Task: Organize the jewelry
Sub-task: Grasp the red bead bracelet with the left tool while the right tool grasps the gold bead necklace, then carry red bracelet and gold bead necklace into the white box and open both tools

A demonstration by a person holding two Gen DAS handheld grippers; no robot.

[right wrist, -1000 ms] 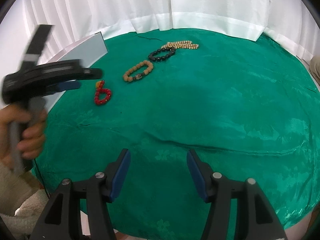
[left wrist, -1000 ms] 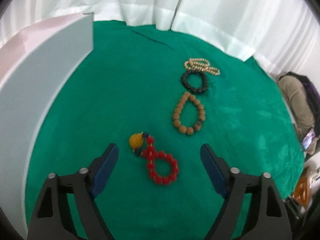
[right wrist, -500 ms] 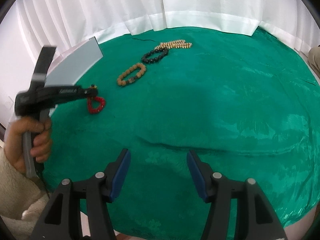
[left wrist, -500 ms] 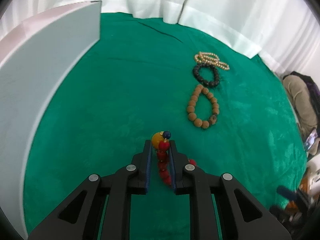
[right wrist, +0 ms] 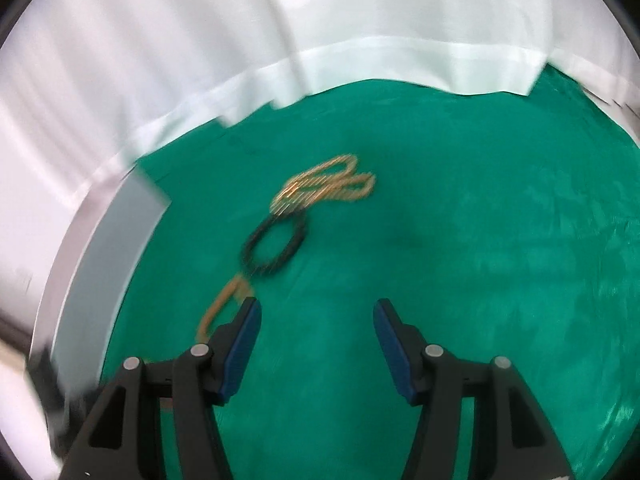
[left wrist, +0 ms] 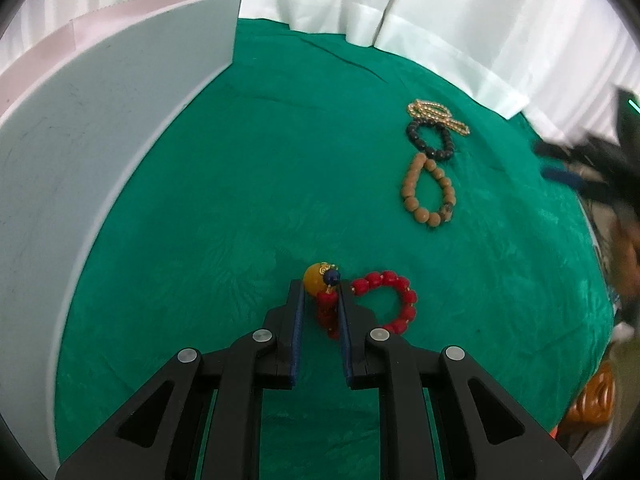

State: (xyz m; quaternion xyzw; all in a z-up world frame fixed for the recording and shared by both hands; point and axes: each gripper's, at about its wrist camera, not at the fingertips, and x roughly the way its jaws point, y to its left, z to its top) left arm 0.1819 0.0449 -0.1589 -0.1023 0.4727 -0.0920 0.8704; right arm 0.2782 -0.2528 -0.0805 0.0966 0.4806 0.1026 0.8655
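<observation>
My left gripper (left wrist: 321, 290) is shut on the red bead bracelet (left wrist: 394, 300) near its yellow bead (left wrist: 315, 278); the loop hangs out to the right over the green cloth (left wrist: 240, 200). Farther right lie a tan wooden bead bracelet (left wrist: 427, 190), a black bead bracelet (left wrist: 430, 138) and a gold chain (left wrist: 436, 114). My right gripper (right wrist: 316, 312) is open and empty, above the cloth near the black bracelet (right wrist: 274, 246), the gold chain (right wrist: 324, 184) and the tan bracelet (right wrist: 222, 308). That view is blurred.
A white box (left wrist: 80, 152) stands along the left side of the cloth; it also shows in the right wrist view (right wrist: 108, 264). White curtains (left wrist: 440, 20) hang behind the table. The right gripper appears blurred at the right edge of the left wrist view (left wrist: 584, 160).
My left gripper closed on the red bracelet and has lifted and shifted it. My right gripper has moved forward and left toward the black bracelet and gold chain.
</observation>
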